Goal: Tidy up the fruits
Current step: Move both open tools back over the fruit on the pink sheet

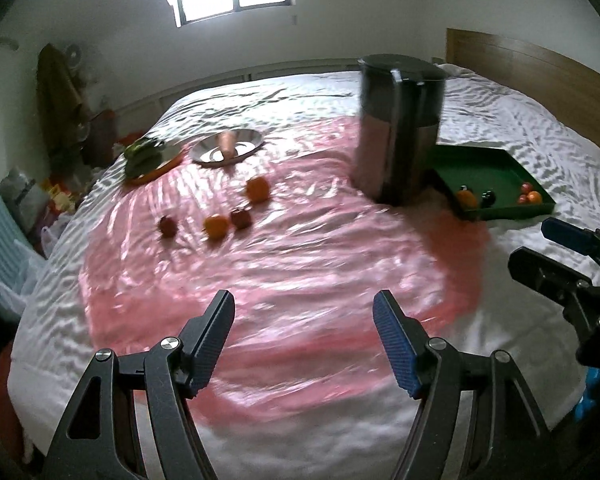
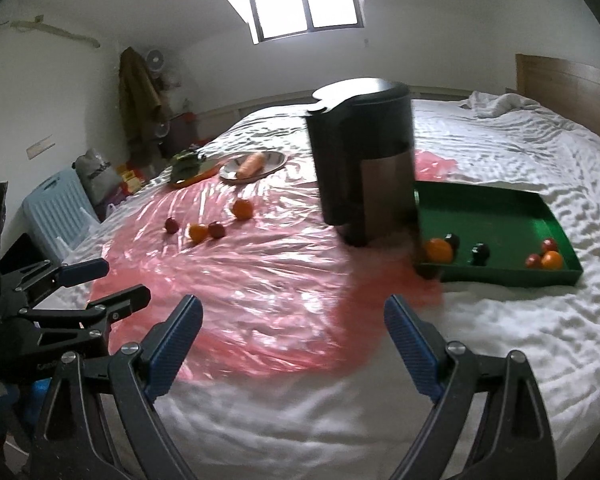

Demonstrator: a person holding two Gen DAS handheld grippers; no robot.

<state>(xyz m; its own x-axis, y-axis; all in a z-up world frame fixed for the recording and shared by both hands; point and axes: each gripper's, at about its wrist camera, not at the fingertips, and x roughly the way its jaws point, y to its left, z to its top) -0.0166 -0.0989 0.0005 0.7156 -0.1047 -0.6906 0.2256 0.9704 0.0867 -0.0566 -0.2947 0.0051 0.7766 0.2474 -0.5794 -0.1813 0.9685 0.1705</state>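
Colours on the bed

A white rippled bedsheet (image 2: 500,340) carries a glossy pink plastic sheet (image 2: 260,288). Left of the black-and-silver bin (image 2: 364,168) lie orange and dark red fruits (image 2: 204,230); right of it, a green tray (image 2: 492,216). Beyond the fruits, a silver plate (image 2: 274,160) holds an orange carrot (image 2: 252,165).
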